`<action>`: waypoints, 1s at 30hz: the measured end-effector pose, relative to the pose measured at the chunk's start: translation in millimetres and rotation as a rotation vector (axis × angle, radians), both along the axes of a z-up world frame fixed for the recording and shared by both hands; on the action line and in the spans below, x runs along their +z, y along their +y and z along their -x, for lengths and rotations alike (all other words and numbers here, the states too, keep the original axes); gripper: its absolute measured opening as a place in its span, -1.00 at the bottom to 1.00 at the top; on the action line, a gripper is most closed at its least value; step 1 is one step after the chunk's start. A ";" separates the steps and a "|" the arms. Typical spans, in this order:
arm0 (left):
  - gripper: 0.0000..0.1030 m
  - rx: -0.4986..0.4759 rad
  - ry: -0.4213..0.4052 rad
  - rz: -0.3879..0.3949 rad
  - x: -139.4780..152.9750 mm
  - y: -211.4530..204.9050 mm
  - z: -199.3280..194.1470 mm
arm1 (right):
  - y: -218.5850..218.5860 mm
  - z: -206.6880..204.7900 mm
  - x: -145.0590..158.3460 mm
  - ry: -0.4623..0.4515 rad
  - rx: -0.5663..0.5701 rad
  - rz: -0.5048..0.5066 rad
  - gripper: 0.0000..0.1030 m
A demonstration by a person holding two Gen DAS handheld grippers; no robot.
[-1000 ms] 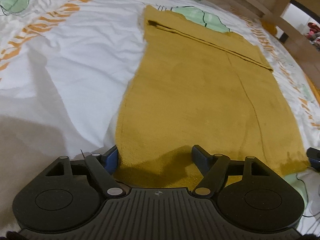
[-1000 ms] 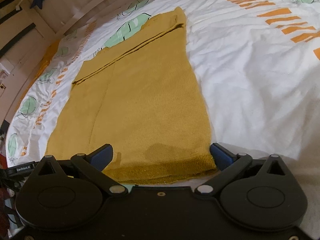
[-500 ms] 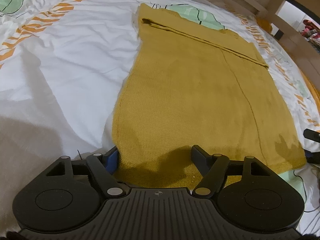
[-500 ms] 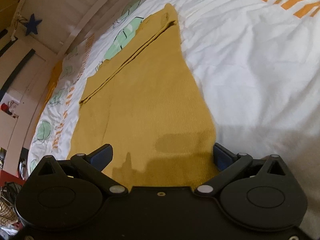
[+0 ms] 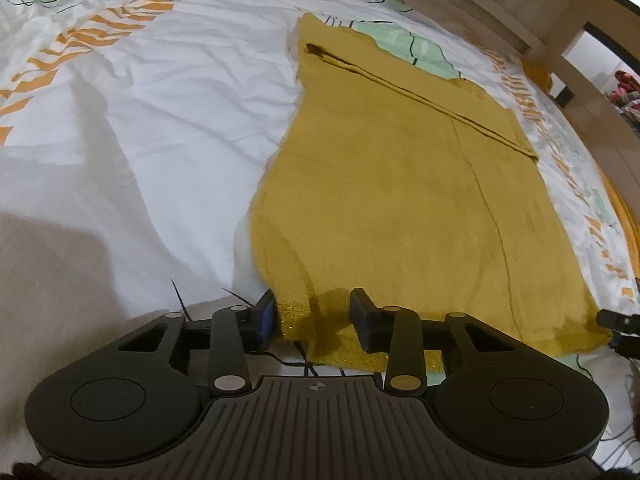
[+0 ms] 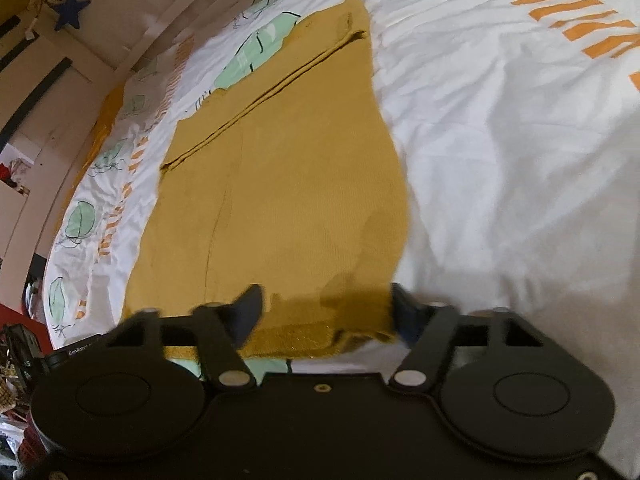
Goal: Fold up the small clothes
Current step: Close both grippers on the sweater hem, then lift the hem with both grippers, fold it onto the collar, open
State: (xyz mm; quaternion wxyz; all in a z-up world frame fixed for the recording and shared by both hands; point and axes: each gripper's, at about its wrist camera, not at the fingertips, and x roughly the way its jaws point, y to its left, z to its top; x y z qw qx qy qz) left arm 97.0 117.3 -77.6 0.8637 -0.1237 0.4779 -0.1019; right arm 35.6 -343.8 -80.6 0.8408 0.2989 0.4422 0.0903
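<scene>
— Claw first: the left claw (image 5: 313,318) is sitting at the near left corner of the mustard-yellow knitted garment (image 5: 400,184), and its jaws are closing. The hem is bunching up between them, with the blue-padded left finger just beside the cloth's edge.

— Is it pinching the cloth yet?

— Not that I am seeing; the fingers are standing either side of the puckered hem with a gap showing, so the claw is not yet clenched on it.

— And the other one?

— The right claw (image 6: 326,310) is working at the near right corner of the same garment, jaws also closing. The hem is lying between its two fingers, and the picture is blurring there, so I am reading it as not yet gripping.

— Where is the garment lying?

— It is lying flat on the white bed cover with orange stripes and pale green leaf shapes (image 5: 160,120), stretching away from both claws. A folded band is running across its far end, and a seam is running lengthwise down it.

— Anything else showing?

— In the left wrist view the tip of the right claw is peeking in at the right edge. In the right wrist view a dark blue star (image 6: 71,8) is hanging on the pale wall at the far left.
</scene>
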 end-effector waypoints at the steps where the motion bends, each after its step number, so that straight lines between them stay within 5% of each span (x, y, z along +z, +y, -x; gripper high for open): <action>1: -0.42 0.003 0.000 0.004 0.2 0.1 0.5 | -1.7 0.9 -1.0 0.002 -0.003 -0.016 -0.29; 3: -0.62 0.008 0.002 0.021 -0.1 1.9 0.6 | -1.6 1.7 -2.9 0.003 -0.005 -0.030 -0.55; 6: -0.83 0.019 0.002 0.053 0.4 4.8 0.6 | 2.3 2.6 1.5 -0.023 0.002 -0.008 -0.60; 20: -0.85 0.045 -0.173 0.118 54.0 3.3 -10.5 | -2.6 -12.5 36.3 -0.249 -0.023 -0.083 -0.64; 30: -0.85 0.080 -0.266 0.186 89.0 1.4 -85.2 | -25.1 -79.6 60.2 -0.366 -0.065 -0.118 -0.64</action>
